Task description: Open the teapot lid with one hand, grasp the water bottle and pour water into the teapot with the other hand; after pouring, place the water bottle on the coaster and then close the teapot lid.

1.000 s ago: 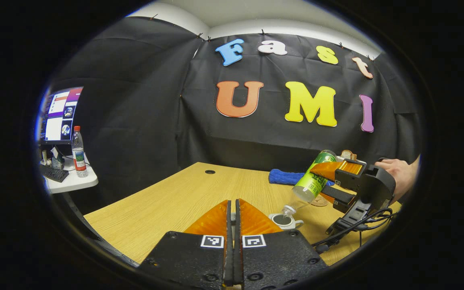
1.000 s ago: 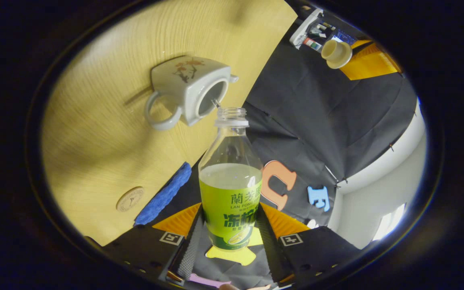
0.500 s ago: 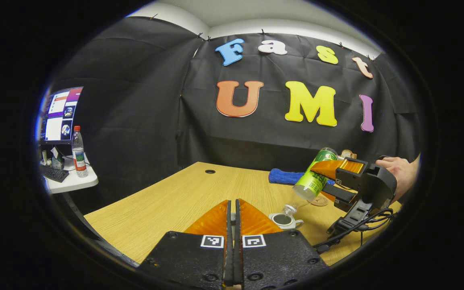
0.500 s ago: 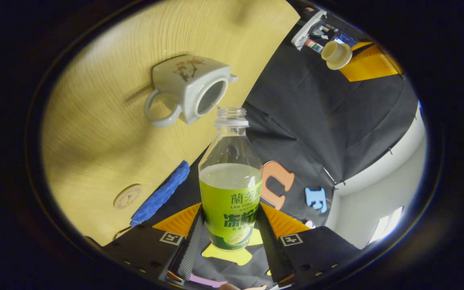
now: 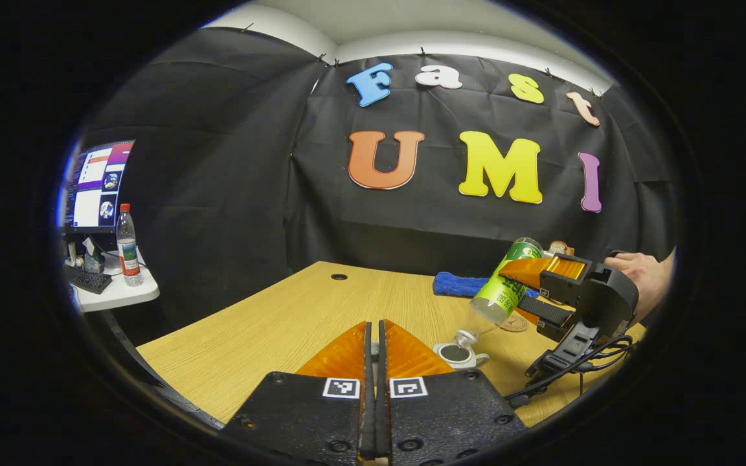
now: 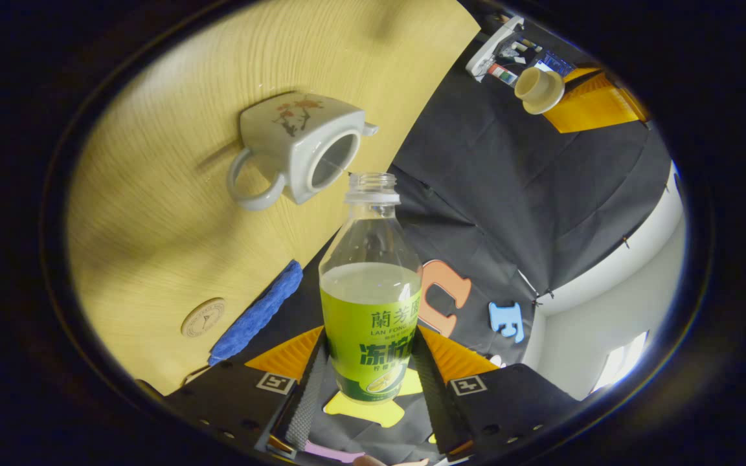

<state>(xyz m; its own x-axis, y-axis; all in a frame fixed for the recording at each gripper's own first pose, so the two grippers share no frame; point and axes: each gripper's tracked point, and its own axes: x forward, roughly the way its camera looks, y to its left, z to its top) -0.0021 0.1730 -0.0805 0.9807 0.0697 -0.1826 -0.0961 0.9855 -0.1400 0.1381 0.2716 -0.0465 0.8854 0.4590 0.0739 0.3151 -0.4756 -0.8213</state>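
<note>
a wooden table is stretching across the booth, a blue cloth lying at its far edge. the right gripper, its fingers clamping the labelled body, is tipping the water bottle neck-down, its open mouth hanging just above the opening of the white teapot standing near the table's right side. the left gripper is holding the teapot lid up and well apart from the pot, fingers pressing together on it. a round coaster is lying just beside the cloth, bare.
</note>
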